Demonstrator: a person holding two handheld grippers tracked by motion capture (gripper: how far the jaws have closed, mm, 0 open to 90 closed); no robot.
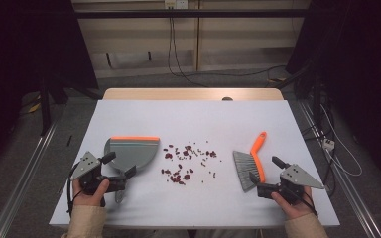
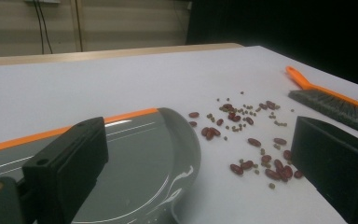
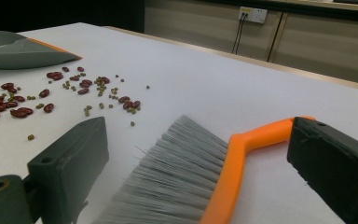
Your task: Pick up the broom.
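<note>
Dustpan (image 2: 135,163) between released left tool (image 2: 200,168) jaws, brush (image 3: 191,182) between released right tool (image 3: 198,172) jaws, high view shows scattered beans (image 1: 186,161) between.

Two handheld grippers, left gripper (image 1: 118,173) and right gripper (image 1: 262,180): black blocky jaws, grey three-cornered top plates with dark screws, black cables looping at wrists. Person's sleeves (image 1: 85,222) beige, ribbed knit.

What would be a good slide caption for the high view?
Two hand-held grippers, left by a grey dustpan, right by an orange brush, flank scattered beans.
</note>
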